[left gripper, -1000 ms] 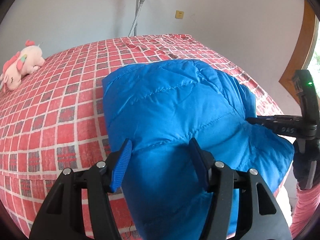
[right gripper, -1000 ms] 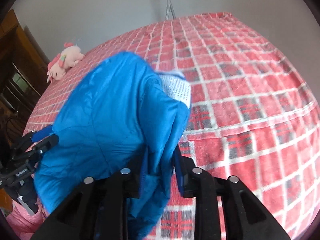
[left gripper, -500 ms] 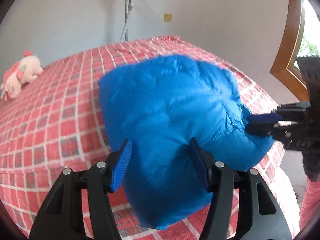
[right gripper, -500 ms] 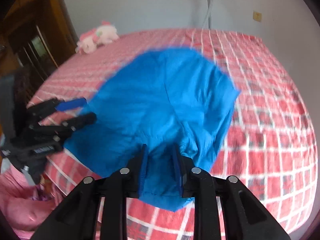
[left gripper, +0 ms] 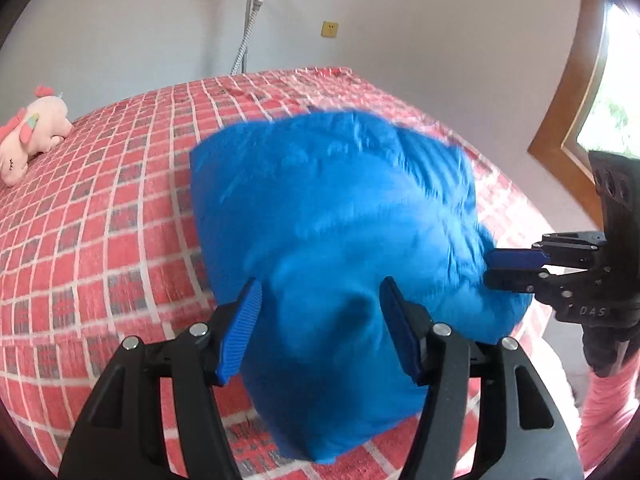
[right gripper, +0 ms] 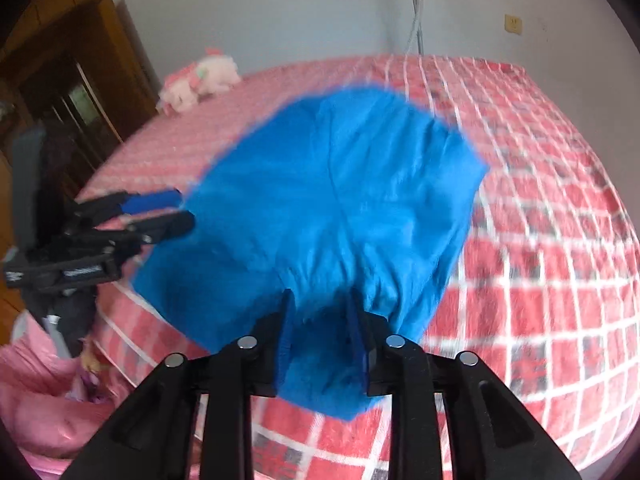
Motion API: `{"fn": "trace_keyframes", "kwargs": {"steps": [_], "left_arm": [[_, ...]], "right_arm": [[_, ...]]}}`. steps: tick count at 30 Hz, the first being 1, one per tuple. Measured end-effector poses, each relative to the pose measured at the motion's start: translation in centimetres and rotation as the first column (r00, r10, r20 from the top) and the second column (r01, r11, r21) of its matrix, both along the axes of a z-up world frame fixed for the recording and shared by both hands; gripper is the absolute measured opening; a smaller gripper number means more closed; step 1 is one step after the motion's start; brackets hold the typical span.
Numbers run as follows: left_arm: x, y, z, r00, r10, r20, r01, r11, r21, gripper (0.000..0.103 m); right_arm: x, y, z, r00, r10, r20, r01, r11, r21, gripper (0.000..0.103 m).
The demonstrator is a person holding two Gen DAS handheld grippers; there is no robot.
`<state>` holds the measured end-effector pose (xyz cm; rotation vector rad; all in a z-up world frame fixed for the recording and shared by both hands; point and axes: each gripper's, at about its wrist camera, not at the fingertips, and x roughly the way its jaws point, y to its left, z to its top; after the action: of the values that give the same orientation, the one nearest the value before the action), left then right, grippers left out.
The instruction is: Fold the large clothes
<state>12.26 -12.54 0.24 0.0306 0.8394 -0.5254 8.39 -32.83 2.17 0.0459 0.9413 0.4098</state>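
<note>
Since a second ago the blue jacket [left gripper: 344, 216] has been carried farther over the bed [left gripper: 100, 220], and its white lining no longer shows. The bed, under a red checked cover, fills most of both views. The jacket hangs bunched above the bed's near edge, blurred. The left tool [left gripper: 320, 320] has its fingers spread wide around a fold of the jacket; I cannot tell whether it truly grips. The right tool [right gripper: 322, 328] stands narrow, pinching the jacket's near hem. A pink plush toy [left gripper: 28, 136] lies at the bed's far left side, well apart from the jacket.
</note>
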Motion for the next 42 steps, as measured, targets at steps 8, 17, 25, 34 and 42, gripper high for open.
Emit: {"fn": "trace_keyframes", "kwargs": {"steps": [8,17,25,34,42], "left_arm": [[8.0,-2.1,1.9,0.995,0.098,0.005,-0.098,0.995,0.035,0.06],[12.9,-3.9,-2.3,0.989,0.104,-0.108,-0.098,0.993,0.06,0.062],[12.6,-4.6,-3.6,0.989,0.127,-0.075,-0.118,0.987,0.113,0.063],[8.8,-1.9,-0.5,0.989,0.143,-0.025,-0.14,0.986,0.086,0.061],[3.8,0.7,1.2,0.989,0.134,0.065,-0.141,0.984,0.108,0.071]], "right_arm": [[8.9,0.1,2.8,0.986,-0.152,0.065,0.157,0.985,-0.066,0.036],[13.8,-3.3,-3.8,0.956,-0.283,-0.075,0.282,0.959,-0.015,0.034],[14.1,-3.2,-6.1,0.948,-0.312,-0.061,0.311,0.95,-0.022,0.034],[10.4,-4.1,-2.3,0.958,-0.287,0.0,0.287,0.958,0.029,0.058],[6.5,-5.3,-1.7,0.969,-0.23,-0.092,0.236,0.97,0.056,0.08]]}}
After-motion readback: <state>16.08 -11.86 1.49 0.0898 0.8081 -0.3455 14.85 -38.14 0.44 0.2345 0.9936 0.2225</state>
